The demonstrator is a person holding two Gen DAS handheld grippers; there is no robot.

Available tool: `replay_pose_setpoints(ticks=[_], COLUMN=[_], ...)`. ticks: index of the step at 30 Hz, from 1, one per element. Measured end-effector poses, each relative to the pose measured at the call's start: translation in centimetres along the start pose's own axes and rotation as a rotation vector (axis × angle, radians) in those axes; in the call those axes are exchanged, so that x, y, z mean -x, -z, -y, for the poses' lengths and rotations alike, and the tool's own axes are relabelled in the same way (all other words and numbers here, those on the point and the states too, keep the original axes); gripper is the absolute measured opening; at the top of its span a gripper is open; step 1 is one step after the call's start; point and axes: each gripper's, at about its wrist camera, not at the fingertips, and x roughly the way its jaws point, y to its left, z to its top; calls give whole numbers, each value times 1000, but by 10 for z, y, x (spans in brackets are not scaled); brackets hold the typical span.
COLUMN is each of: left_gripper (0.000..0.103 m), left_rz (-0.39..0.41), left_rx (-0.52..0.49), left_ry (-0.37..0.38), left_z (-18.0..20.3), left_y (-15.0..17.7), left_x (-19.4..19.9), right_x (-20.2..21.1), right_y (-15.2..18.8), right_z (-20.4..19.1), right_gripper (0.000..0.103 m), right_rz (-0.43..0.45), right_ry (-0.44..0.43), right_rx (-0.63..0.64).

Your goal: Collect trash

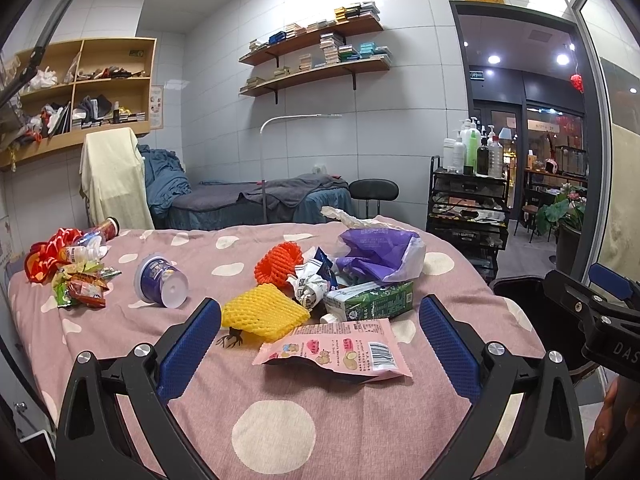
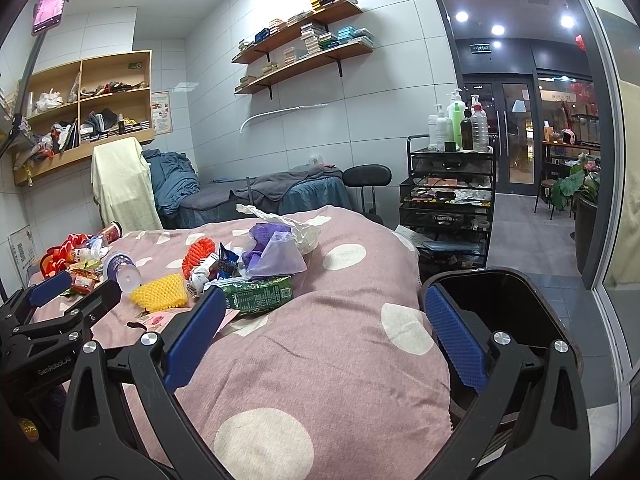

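Trash lies on a pink polka-dot bed cover [image 1: 280, 432]. A pink snack wrapper [image 1: 336, 350] lies nearest, just beyond my open, empty left gripper [image 1: 320, 328]. Behind it are a yellow foam net [image 1: 264, 314], a green carton [image 1: 370, 300], an orange foam net [image 1: 278, 266], a purple plastic bag [image 1: 380, 254] and a purple cup [image 1: 162, 282] on its side. My right gripper [image 2: 320, 320] is open and empty over the cover's right part, beside a black bin [image 2: 500, 300]. The carton [image 2: 258, 296] and yellow net [image 2: 160, 292] lie to its front left.
More wrappers and a bottle [image 1: 80, 276] lie at the far left of the bed. The black bin [image 1: 520, 292] stands off the bed's right edge. A black trolley with bottles [image 1: 468, 208], a stool [image 1: 374, 192] and a massage bed [image 1: 256, 200] stand behind.
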Motion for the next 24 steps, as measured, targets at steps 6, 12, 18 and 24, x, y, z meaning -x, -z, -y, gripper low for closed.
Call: replay_pose_setpoints(ticks=[6, 12, 18, 24], left_gripper=[98, 98, 98, 98], left_rz=[-14, -25, -43, -77], left_rx=[1, 1, 1, 5], left_ry=[0, -9, -13, -24], left_z=[-4, -5, -7, -12], left_y=[6, 4, 4, 5], left_x=[-2, -2, -5, -10], right_x=[-1, 0, -5, -19], right_y=[0, 1, 1, 1], right_z=[0, 2, 5, 2], right_gripper=[98, 98, 98, 98], right_rz=[-7, -17, -38, -100], right_ry=[-4, -9, -13, -30], right_rx=[-5, -16, -17, 1])
